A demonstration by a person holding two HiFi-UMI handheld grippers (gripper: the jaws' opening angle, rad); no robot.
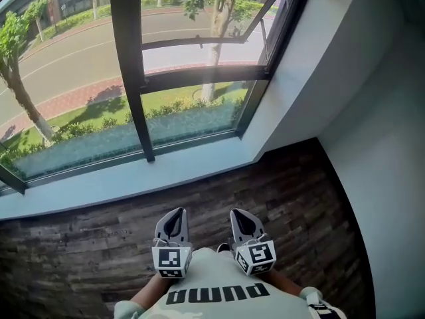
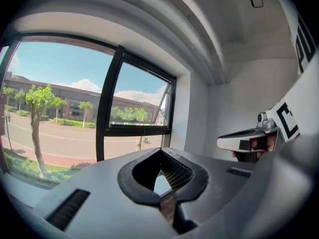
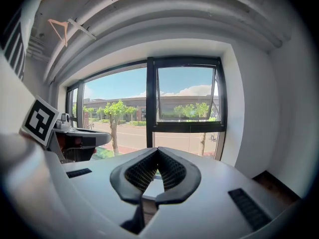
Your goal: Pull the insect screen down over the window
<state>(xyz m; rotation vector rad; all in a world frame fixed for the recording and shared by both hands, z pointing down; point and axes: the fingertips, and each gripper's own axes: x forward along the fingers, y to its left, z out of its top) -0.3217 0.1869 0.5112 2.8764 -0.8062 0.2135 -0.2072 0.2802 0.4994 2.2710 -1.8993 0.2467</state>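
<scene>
A tall window with a black frame [image 1: 129,65] fills the far wall, and its upper right sash [image 1: 265,32] is tilted outward. I cannot make out an insect screen in any view. Both grippers hang low, close to the person's torso and well short of the window. My left gripper [image 1: 174,212] is shut with nothing in it, its tips meeting in the left gripper view [image 2: 160,151]. My right gripper [image 1: 238,212] is beside it, also shut and empty [image 3: 158,151]. Both point at the window [image 3: 150,103].
A white sill [image 1: 133,178] runs under the glass. Dark wood flooring [image 1: 292,191] lies between the person and the window. A white wall [image 1: 385,145] closes in at the right. A clothes hanger [image 3: 60,29] hangs overhead at the left.
</scene>
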